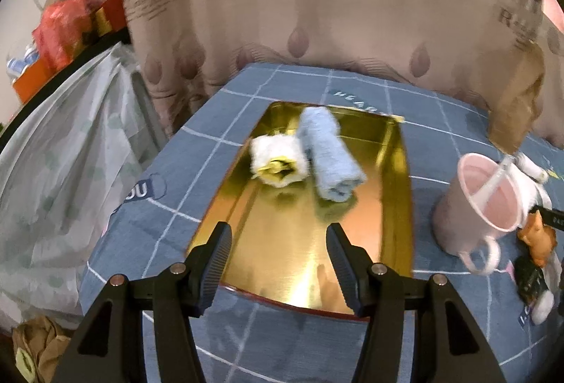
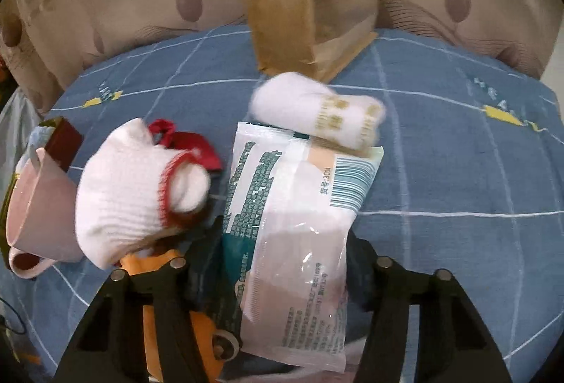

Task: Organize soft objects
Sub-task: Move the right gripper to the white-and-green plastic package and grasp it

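1. Soft goods are what we are sorting: a rolled white fleecy towel with a yellow core [image 1: 276, 162] and a rolled pale-blue terry towel [image 1: 329, 154] already lie side by side in the shiny gold rectangular tray [image 1: 394, 207], toward its twelve o'clock end.
2. Our left gripper [image 1: 278, 263] hangs over the tray's six o'clock end, jaws wide apart with nothing between them.
3. Our right gripper [image 2: 285, 242] has a flat plastic pack with teal print and a barcode [image 2: 296, 207] between its jaws; we cannot tell whether the pads press on it yet, since the pack hides them.
4. At twelve o'clock of the pack, touching its far edge, lies a white rolled cloth with gold lettering [image 2: 317, 115]; at nine o'clock sits a white balled sock with a red cuff [image 2: 137, 189], and beyond it a pink plastic mug [image 2: 38, 203].
5. We judge the step in hand to be taking up the pack, with the roll and sock yet to move.
6. Next we need a firm pinch on the slippery film, then a carry across to the tray's bare near half.
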The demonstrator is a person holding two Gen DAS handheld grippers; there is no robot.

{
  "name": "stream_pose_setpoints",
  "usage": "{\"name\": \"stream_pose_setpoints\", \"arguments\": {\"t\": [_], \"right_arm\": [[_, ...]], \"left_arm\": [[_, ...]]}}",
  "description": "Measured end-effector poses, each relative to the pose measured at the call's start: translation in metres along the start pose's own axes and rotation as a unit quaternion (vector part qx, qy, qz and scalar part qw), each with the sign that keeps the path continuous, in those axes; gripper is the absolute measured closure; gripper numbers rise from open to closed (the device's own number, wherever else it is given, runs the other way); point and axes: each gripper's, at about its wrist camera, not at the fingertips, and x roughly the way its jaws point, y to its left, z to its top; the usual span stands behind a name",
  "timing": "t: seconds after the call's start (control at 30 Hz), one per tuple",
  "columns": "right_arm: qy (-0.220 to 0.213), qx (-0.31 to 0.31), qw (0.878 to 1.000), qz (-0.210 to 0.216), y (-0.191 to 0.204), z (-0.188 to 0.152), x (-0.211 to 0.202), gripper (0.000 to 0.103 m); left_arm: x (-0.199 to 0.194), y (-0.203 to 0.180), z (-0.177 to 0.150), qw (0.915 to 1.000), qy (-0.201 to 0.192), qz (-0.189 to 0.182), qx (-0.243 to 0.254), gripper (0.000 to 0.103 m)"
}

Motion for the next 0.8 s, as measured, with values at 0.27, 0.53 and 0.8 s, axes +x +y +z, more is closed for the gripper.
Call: {"name": "stream_pose_setpoints", "arguments": {"t": [0.27, 0.53, 0.8], "right_arm": [[-0.004, 0.036, 0.999, -0.002, -0.05, -0.013, -0.017, 0.05], [-0.01, 0.081, 0.996, 0.033, -0.086, -0.024, -0.027, 0.049], [-0.002, 0.109, 0.993, 0.05, -0.102, -0.015, -0.021, 0.045]], "left_arm": [[-0.037, -0.064, 0.011, 0.9949, -0.028, -0.076, 0.06, 0.044], [-0.053, -0.165, 0.026, 0.9767, -0.032, -0.161, 0.138, 0.042], [-0.034, -0.237, 0.03, 0.9643, 0.001, -0.198, 0.175, 0.042]]}}
